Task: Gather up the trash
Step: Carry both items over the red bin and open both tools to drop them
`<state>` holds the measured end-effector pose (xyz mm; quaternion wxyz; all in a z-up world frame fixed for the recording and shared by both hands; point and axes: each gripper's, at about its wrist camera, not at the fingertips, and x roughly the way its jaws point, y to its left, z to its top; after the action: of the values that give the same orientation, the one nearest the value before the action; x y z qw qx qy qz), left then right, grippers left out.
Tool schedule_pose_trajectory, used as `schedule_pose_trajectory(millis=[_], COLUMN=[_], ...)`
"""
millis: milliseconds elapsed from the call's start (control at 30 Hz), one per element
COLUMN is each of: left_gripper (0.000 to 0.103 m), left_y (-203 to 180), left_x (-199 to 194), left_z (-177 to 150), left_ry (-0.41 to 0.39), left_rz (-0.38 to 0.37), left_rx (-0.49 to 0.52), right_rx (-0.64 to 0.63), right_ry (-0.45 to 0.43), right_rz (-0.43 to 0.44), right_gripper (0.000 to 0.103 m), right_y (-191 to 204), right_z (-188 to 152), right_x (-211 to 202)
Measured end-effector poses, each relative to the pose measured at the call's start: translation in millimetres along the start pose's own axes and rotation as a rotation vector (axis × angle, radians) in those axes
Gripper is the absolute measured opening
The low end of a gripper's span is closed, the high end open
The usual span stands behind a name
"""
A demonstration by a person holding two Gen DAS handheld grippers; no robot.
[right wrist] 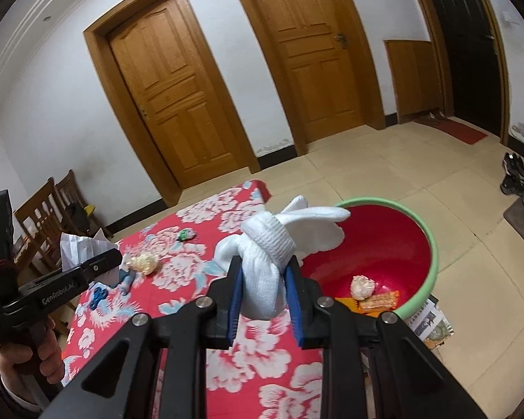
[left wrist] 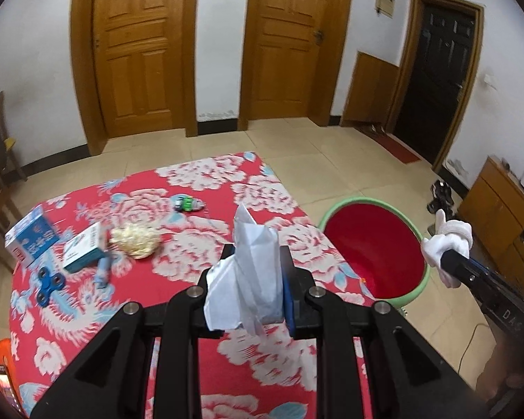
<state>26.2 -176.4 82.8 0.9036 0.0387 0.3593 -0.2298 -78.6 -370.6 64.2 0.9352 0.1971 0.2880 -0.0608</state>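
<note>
My left gripper is shut on a crumpled white tissue and holds it above the red floral table. My right gripper is shut on a knotted white glove, held over the table's right edge beside the red basin with a green rim. The basin stands on the floor right of the table. In it lie a crumpled paper ball and orange wrappers. The glove also shows in the left wrist view.
On the table's left lie a yellowish crumpled wad, two small boxes, a blue fidget spinner, a blue pen-like item and a green toy. Wooden chairs stand left. Shoes and papers lie on the floor.
</note>
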Motion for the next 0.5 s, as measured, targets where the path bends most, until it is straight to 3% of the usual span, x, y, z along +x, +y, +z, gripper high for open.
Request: schedule_pose_trajectory(millis=[500], left_gripper=[0.023], left_y=[-72], left_x=[83], left_z=[13], left_ry=[0.113], left_rz=[-0.120], left_rx=[0.130], right_rx=[0.102], right_ry=[0.090], right_rz=[-0.094], right_gripper=[0.026], right_y=[-68], right_z=[-5], right_x=[50])
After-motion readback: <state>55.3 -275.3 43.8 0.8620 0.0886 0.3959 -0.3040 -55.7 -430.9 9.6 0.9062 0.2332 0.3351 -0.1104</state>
